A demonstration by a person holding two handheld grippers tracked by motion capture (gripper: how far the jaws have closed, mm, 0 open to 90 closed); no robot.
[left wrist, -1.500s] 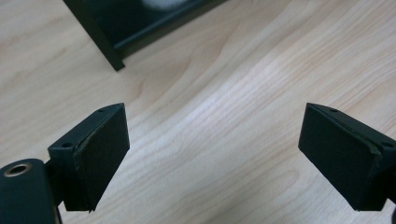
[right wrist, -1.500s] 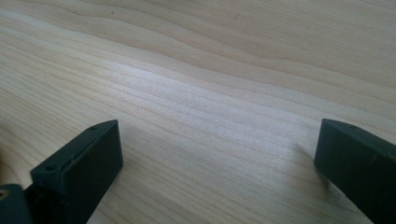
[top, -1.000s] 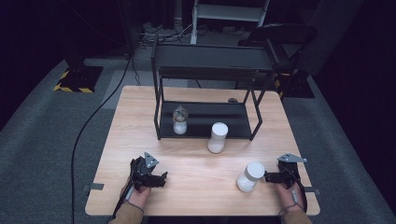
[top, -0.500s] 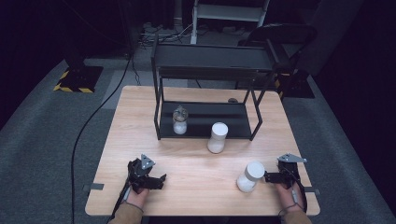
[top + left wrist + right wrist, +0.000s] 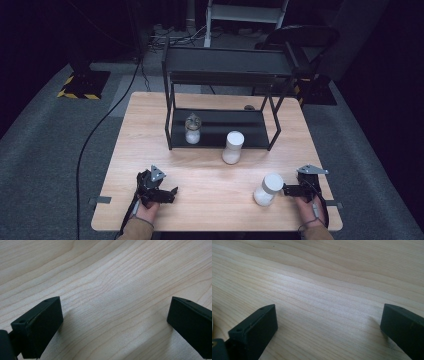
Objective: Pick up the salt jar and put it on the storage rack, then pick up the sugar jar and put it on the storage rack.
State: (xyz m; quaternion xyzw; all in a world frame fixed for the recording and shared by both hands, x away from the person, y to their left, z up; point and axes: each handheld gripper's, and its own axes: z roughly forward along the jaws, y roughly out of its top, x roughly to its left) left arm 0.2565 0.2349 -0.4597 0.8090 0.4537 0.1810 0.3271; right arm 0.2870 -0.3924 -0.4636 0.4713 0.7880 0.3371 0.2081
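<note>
My left gripper (image 5: 165,193) rests on the wooden table (image 5: 210,185) near its front left. In the left gripper view its jaws (image 5: 115,325) stand wide open over bare wood; they have just been opening, with nothing between them. Near the front right lies my right gripper (image 5: 291,190), also open (image 5: 329,327) with only wood between its jaws. A white jar (image 5: 267,189) stands just to its left, close to the fingertips. A second white jar (image 5: 233,147) stands in front of the black rack (image 5: 225,62). On the rack's lower shelf is a glass jar (image 5: 192,130).
The rack takes up the far half of the table and has a top shelf above the lower one. Grey carpet surrounds the table. A black cable (image 5: 100,125) runs across the floor at left. A dark chair (image 5: 305,40) stands behind the rack.
The left gripper's jaws have spread a little wider. The jars and the right gripper stay where they were.
</note>
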